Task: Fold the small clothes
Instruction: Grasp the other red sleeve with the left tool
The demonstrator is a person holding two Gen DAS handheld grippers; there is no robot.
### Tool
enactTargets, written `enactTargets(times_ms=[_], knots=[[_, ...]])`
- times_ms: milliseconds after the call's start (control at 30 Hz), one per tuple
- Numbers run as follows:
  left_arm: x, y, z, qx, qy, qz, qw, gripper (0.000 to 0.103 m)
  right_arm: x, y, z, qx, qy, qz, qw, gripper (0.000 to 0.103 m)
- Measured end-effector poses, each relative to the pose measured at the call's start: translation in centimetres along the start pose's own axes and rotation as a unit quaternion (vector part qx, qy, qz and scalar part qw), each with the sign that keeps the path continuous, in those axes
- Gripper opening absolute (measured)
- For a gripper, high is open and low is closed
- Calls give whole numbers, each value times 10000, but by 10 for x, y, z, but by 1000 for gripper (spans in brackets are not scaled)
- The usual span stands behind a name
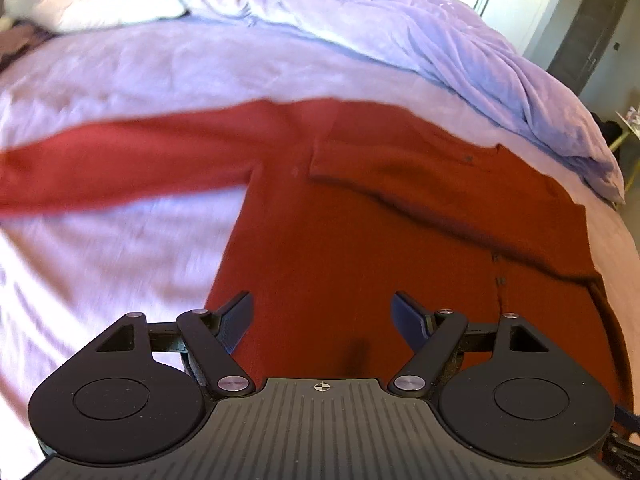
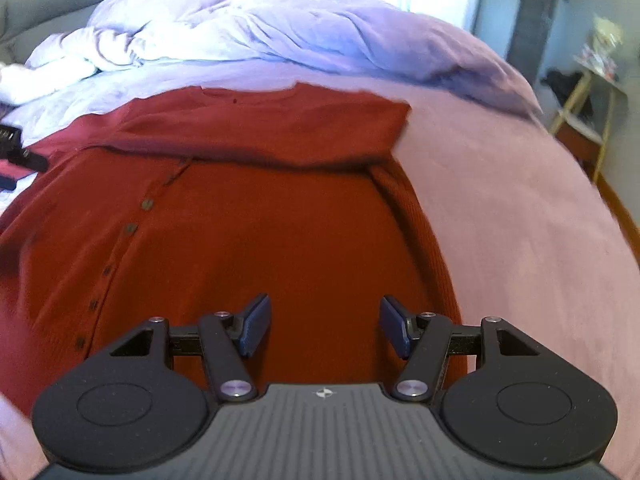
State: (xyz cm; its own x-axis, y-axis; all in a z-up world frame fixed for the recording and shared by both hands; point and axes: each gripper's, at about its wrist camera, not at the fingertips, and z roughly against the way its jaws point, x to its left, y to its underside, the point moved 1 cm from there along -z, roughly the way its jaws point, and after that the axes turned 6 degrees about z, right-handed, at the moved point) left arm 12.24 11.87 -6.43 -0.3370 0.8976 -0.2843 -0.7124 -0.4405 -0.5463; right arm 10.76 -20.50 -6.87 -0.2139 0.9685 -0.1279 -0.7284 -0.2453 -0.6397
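Left gripper (image 1: 322,320), seen from its wrist camera: jaws spread wide with nothing between the blue pads (image 1: 236,326), poised above the red cardigan (image 1: 340,248). Right gripper (image 2: 325,326), likewise parted and empty, above the same cardigan (image 2: 248,248) nearer its right edge. Cardigan spread flat on the lavender bed sheet (image 1: 120,248), button placket (image 2: 132,228) running up the front, one sleeve (image 1: 120,164) stretched out sideways toward the left of the left view, the other sleeve folded across the chest (image 2: 260,132). Lower hem hidden behind both gripper bodies; far tip of the outstretched sleeve cut off by the frame edge. Much of the left view smeared by motion blur, so knit texture and button detail hard to make out there. Rumpled duvet (image 2: 280,28) heaped beyond the garment, a pale pillow or soft item (image 1: 80,4) at upper left, too blurred to identify. Part of the left gripper visible at the left margin of the right view, only partly in frame. Small side table (image 2: 588,92) at the right of the right view, contents indistinct. No legible brand, label or writing anywhere; only a small crosshair mark (image 1: 323,387) on each gripper body.
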Motion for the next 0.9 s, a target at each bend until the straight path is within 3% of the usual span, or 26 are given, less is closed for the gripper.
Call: enactTargets(times_ms=[133,267,367,500,533,700,833,900], knots=[[19,9,5,57,-25,210,9998,81,-1,18,7,80,51,-85,9999,60],[58,-4,11,-67,172,968,9951,82,-2,20,14,129,101,-111,9998,60],[101,-20,8,-227,162,1792,9834,80,1,19,19,124,151,-105,9998,60],[160,-39,-3,-436,-36,2596,9647,70,8,19,21,183,156,-147,9996,60],[174,-41,-6,-471,5,2800,9588,63,9,18,21,209,156,-143,9996,60],[240,-42,-13,-742,568,4051,9095,45,15,10,19,293,212,-184,9992,60],[281,-37,-17,-1070,906,5041,8522,37,18,-1,16,312,268,-104,9991,60],[296,-37,-20,-1187,958,5329,8323,36,20,-6,16,298,266,-68,9992,60]])
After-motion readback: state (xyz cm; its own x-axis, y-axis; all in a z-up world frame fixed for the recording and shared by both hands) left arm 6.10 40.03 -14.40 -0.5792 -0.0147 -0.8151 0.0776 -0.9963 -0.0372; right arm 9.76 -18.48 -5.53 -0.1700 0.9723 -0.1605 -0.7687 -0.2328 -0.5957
